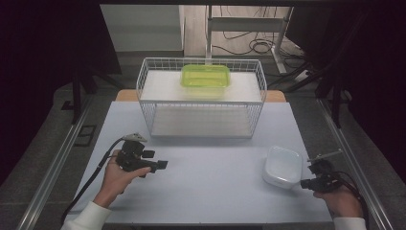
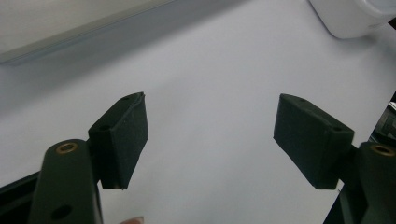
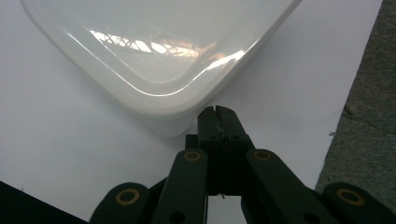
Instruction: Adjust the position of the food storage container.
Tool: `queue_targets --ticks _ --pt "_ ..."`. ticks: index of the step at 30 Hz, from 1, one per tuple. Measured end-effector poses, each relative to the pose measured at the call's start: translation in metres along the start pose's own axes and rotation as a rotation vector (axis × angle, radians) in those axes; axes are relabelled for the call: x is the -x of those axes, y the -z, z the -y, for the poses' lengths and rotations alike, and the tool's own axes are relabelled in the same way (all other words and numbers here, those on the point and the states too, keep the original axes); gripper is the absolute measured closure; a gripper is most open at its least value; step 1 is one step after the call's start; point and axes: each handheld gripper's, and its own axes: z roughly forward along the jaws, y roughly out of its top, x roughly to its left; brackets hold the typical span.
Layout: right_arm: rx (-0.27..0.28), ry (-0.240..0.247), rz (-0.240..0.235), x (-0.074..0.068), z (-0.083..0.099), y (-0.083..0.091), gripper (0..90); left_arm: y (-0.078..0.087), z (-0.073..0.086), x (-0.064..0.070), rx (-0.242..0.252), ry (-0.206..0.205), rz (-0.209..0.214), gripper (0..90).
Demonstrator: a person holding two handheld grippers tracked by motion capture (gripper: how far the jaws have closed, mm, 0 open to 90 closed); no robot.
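White container (image 3: 154, 56) just off right tongs (image 3: 218, 112), pressed together, empty | left tongs (image 2: 210, 140) wide apart, empty

No text, label, brand, number or sign can be read in these pictures. The white container (image 1: 282, 166) has a plain glossy lid with only reflections on it, the green box (image 1: 205, 76) in the wire basket (image 1: 143, 84) carries no print that can be made out, and the black pads of both grippers are bare.
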Motion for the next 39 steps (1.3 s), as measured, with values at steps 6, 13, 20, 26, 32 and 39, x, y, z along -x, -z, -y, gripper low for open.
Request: queue_targets --ticks 6,13,20,26,32,39 --pt "-0.023 0.033 -0.007 -0.012 -0.005 -0.005 88.7 -0.001 0.000 0.000 -0.005 0.002 -0.001 25.6" --pt "-0.052 0.085 -0.053 -0.033 -0.010 -0.013 88.7 -0.001 0.001 -0.001 -0.007 0.003 -0.001 25.6" --pt "-0.073 0.132 -0.068 -0.054 -0.016 -0.024 88.7 -0.003 0.001 -0.002 -0.016 0.003 0.003 25.6" --pt "-0.079 0.156 -0.084 -0.065 -0.019 -0.028 88.7 -0.004 0.002 -0.002 -0.019 0.002 0.004 25.6" --pt "-0.061 0.145 -0.104 -0.060 -0.017 -0.019 88.7 -0.002 0.002 -0.003 -0.017 0.001 0.004 25.5" --pt "0.071 0.063 -0.098 -0.029 -0.013 0.024 88.7 -0.003 0.002 -0.003 -0.019 0.005 0.009 25.6"
